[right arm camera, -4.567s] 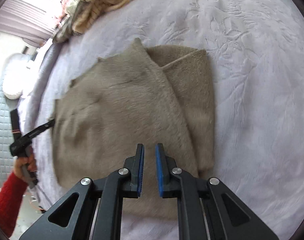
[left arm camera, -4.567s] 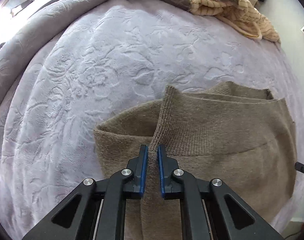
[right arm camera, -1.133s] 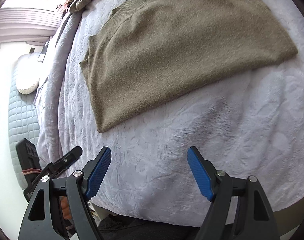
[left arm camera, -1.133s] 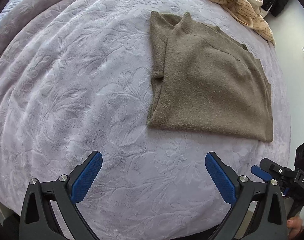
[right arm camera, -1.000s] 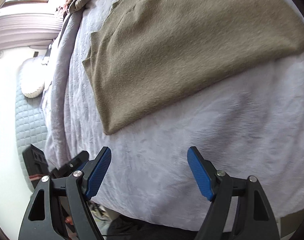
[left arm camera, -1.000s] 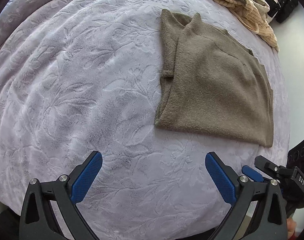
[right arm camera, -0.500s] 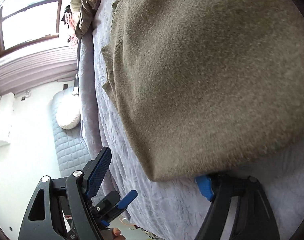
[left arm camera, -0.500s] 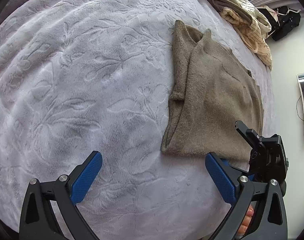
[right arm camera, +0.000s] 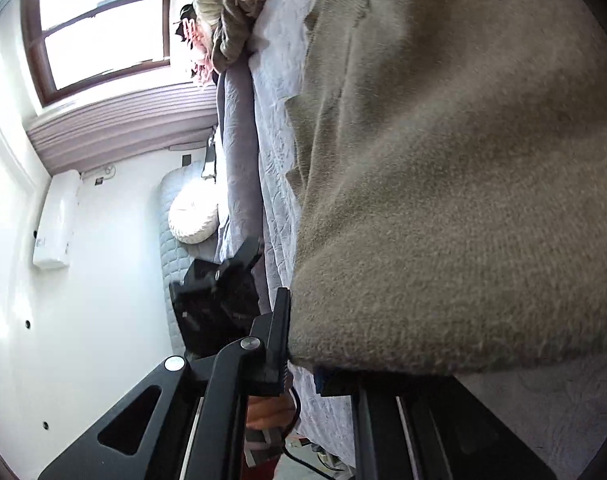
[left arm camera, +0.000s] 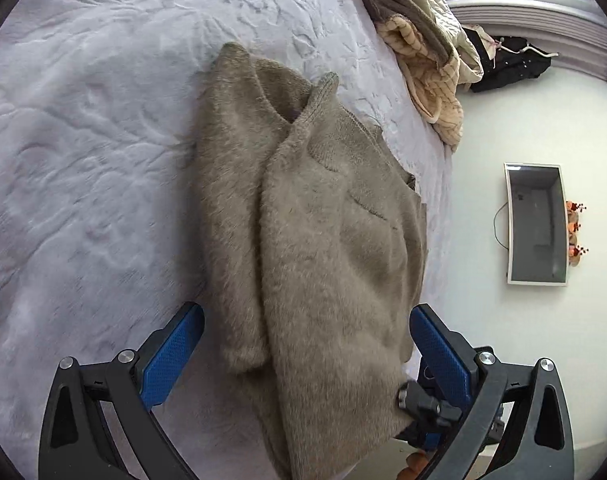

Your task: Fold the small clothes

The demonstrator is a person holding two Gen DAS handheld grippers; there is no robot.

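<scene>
The fuzzy taupe sweater (left arm camera: 335, 248) lay folded lengthwise on the embossed lilac bedspread (left arm camera: 87, 152), its ribbed collar at the far end and its near hem lifted off the bed. The right gripper (right arm camera: 299, 364) had its jaws closed together on that near hem corner, the knit bunched between the pads and draped over 1 finger. The left gripper (left arm camera: 303, 344) stood with its blue pads wide apart, the other part of the hem lying between them but not pinched. The likely risk was an uneven fold: with only 1 corner clamped, a lift would probably drag the hem askew and spill the tucked sleeve layer out along the left side. The pinch also looked shallow, so the soft, slippery pile might slide free, or only the top layer might come up. The knit looked thick, limp and hairy, with a tighter rib at the collar; the bedspread was plush with a raised floral pattern. A rumpled cream and grey pile of clothes (left arm camera: 423, 44) sat well apart at the bed's far edge.
</scene>
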